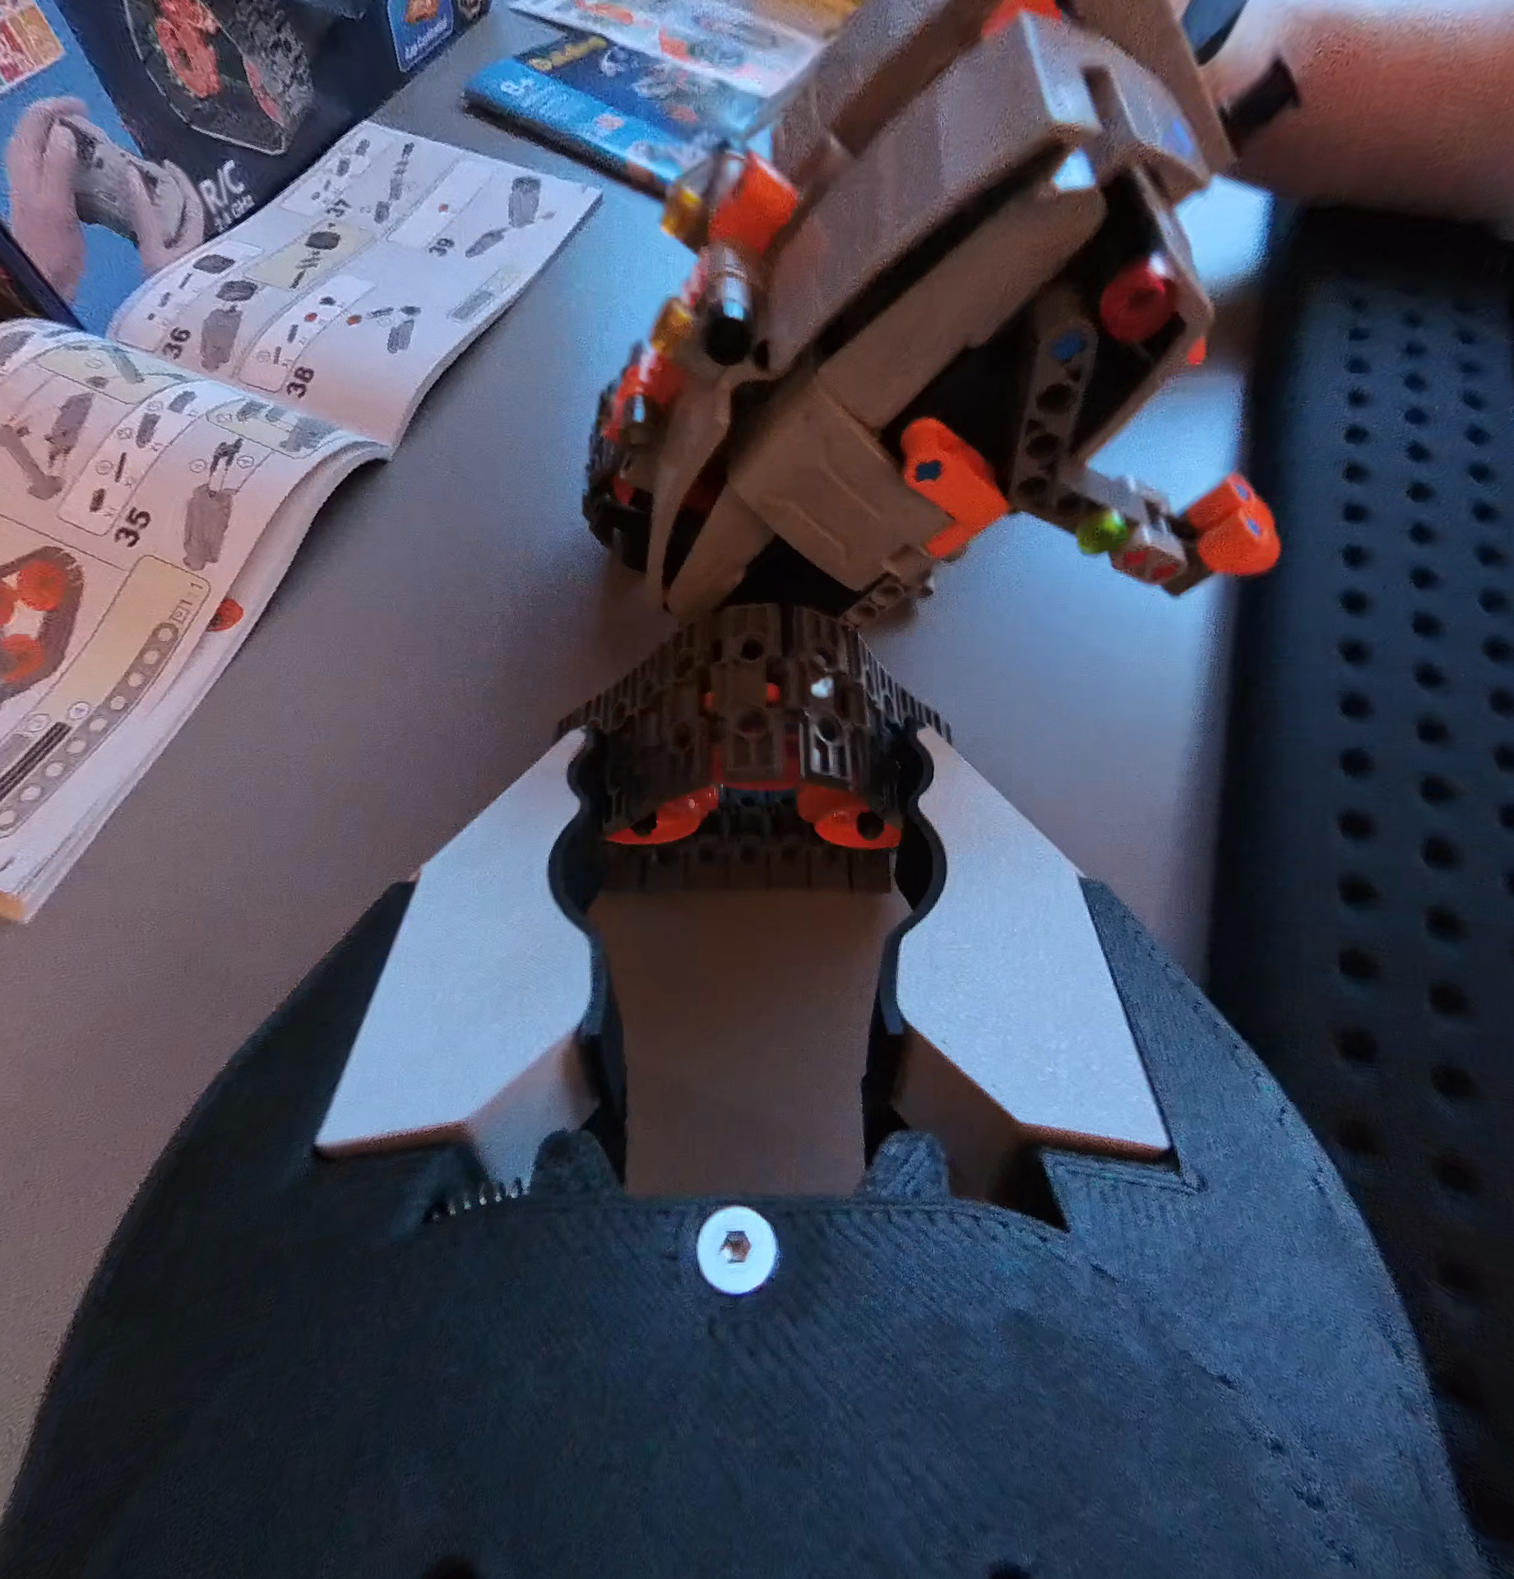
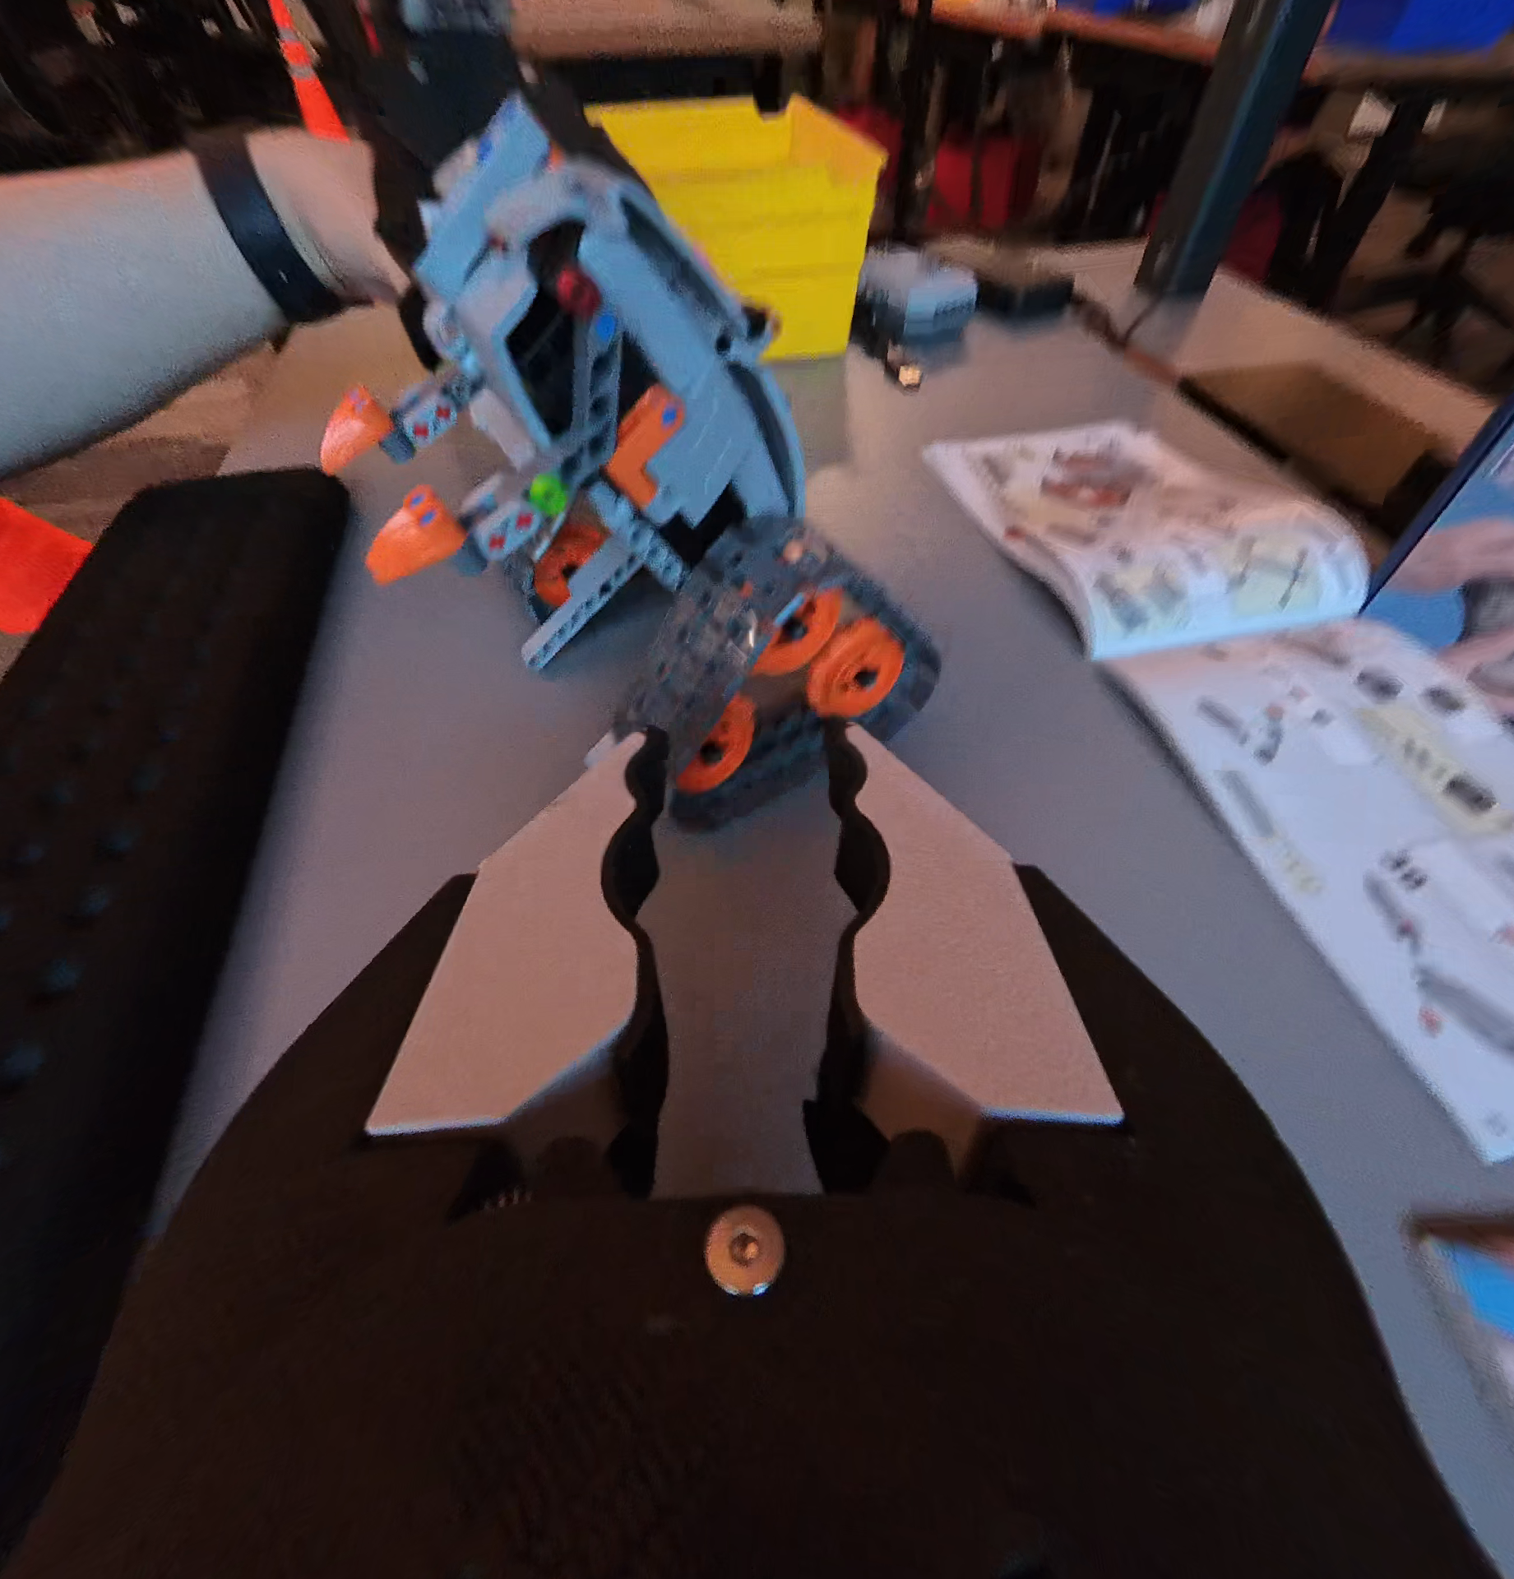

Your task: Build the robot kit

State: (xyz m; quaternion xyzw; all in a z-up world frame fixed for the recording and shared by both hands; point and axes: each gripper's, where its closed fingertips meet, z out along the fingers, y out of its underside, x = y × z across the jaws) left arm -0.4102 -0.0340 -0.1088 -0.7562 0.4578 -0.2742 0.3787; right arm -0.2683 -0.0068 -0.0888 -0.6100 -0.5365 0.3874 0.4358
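A brick-built vehicle with a grey body (image 1: pixel 907 282), orange claws and black tracks on orange wheels hangs tilted above the grey table (image 1: pixel 446 649). My left gripper (image 1: pixel 749 752) is shut on one track unit (image 1: pixel 736 683), fingers on both its sides. A second track (image 1: pixel 616 478) shows farther left. In the blurred right wrist view the body (image 2: pixel 651 342) leans left. My right gripper (image 2: pixel 745 739) has its fingertips (image 2: pixel 843 752) closed on the lower corner of a track unit (image 2: pixel 787 675). A person's arm (image 2: pixel 95 282) with a black strap reaches to the body's top.
An open instruction booklet (image 1: pixel 249 359) lies left, also in the right wrist view (image 2: pixel 1163 547), with a loose sheet (image 2: pixel 1377 837) and the toy's box (image 1: pixel 95 128). A black perforated mat (image 1: pixel 1402 683) lies beside the model. A yellow bin (image 2: pixel 770 214) stands at the back. The grippers' ends are close to 15 centimetres from one another.
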